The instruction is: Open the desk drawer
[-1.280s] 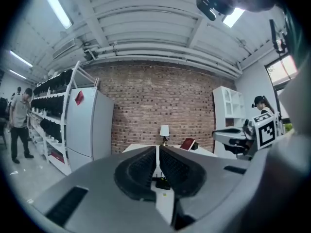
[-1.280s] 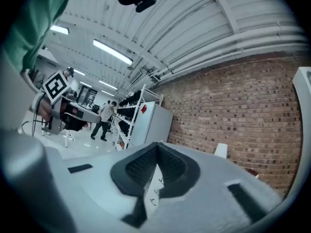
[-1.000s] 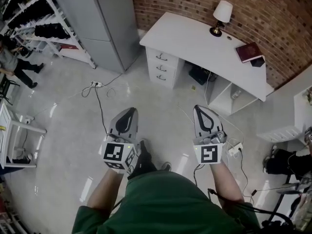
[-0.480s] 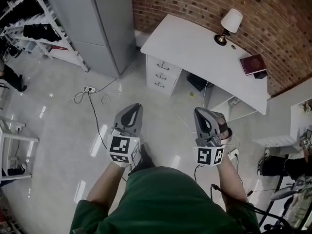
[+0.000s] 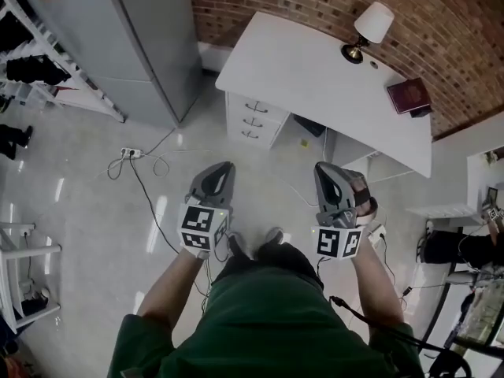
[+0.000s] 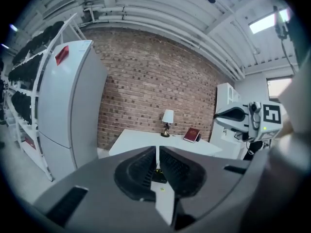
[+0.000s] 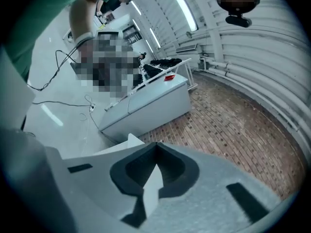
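The white desk [image 5: 307, 69] stands against the brick wall at the top of the head view. Its three drawers [image 5: 252, 120] sit under the left end, all closed, each with a small dark handle. On the desktop are a lamp [image 5: 368, 27] and a red book [image 5: 409, 94]. My left gripper [image 5: 222, 168] and right gripper [image 5: 326, 168] hang over the floor, well short of the desk, both shut on nothing. In the left gripper view the shut gripper [image 6: 156, 150] points at the desk [image 6: 146, 141]. The right gripper [image 7: 155, 147] is shut too, its view rolled sideways.
A tall grey cabinet [image 5: 134, 46] stands left of the desk, with a shelf rack [image 5: 39, 69] beyond it. A power strip with cables [image 5: 130, 153] lies on the floor at left. Another power strip [image 5: 378, 231] lies near my right hand.
The person has stepped toward the desk, so it sits nearer and more central in the head view. Both grippers stay shut and level in front of the body.
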The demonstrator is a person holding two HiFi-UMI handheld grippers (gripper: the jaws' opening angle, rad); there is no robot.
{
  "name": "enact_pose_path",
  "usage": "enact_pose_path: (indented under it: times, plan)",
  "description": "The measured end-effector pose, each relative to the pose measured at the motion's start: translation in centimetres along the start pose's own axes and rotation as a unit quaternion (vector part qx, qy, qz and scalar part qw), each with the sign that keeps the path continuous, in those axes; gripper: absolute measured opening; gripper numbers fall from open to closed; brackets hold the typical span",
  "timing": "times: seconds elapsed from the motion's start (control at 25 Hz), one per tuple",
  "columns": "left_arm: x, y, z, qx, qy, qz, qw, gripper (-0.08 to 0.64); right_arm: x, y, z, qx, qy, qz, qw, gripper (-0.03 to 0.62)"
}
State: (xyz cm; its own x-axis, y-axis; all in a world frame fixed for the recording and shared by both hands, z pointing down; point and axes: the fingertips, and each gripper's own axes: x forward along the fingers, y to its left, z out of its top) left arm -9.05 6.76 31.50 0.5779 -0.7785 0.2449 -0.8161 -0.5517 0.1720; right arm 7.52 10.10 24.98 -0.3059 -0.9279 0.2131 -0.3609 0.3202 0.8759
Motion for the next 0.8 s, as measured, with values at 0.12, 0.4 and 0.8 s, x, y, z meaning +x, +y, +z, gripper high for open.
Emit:
enact_pose_path:
  times: [0.12,0.4,0.8]
  plan:
    - [3.4,1.1,-1.1,-0.011,0.022,-0.008,0.9997,0.018,2.7,0.0,-1.6,0.038,-0.002,0.011,0.999,0.002]
    - [11.6,4.1,-3.6,-0.024,0.057,0.012,0.998,0.018,10.0,1.1,-6.6,0.192,-0.015,0.043,0.98,0.0]
    - [22.3,8.3,-9.4,-0.108,0.096,0.036,0.9889,0.018,17.1,4.4,-11.7,0.279,-0.034,0.134,0.95,0.0]
